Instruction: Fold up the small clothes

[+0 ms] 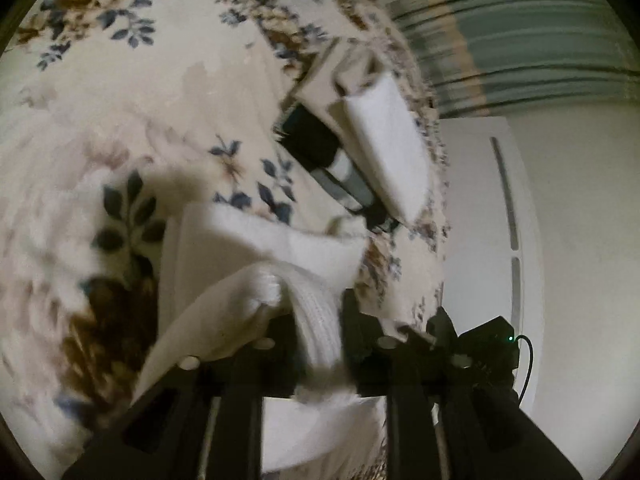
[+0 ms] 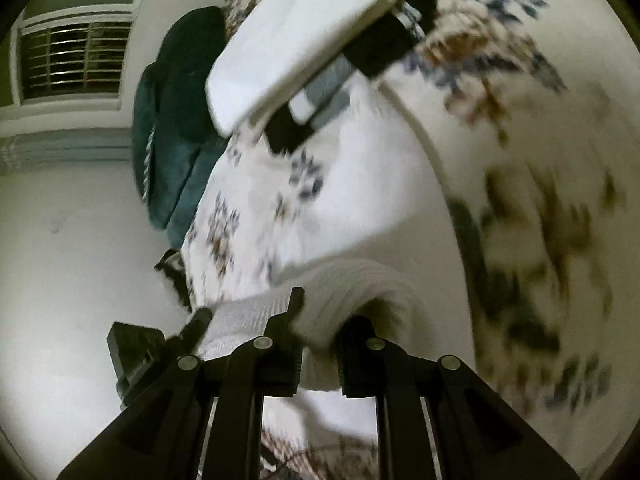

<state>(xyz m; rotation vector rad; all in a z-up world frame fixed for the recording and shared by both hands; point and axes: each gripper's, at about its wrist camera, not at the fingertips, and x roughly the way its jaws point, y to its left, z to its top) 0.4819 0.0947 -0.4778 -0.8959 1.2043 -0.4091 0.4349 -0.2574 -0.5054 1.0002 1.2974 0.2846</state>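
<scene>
Two claws, left claw [image 1: 316,344] and right claw [image 2: 316,344], each clamp the white ribbed sock [image 1: 316,320] above the floral bedspread [image 1: 140,100]; folded clothes [image 1: 384,148] lie beyond. Only the right view shows a teal cushion [image 2: 176,120].

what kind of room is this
Probably a bedroom: a floral bedspread covers the surface where folded clothes are stacked, a dark green cushion sits at its edge, and a window with blinds is in the wall.

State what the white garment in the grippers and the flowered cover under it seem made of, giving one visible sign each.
White garment: probably knitted cotton, matt; fine ribbing shows at its edge. Flowered cover: likely soft printed woven fabric; it creases, though blur leaves it open.
</scene>
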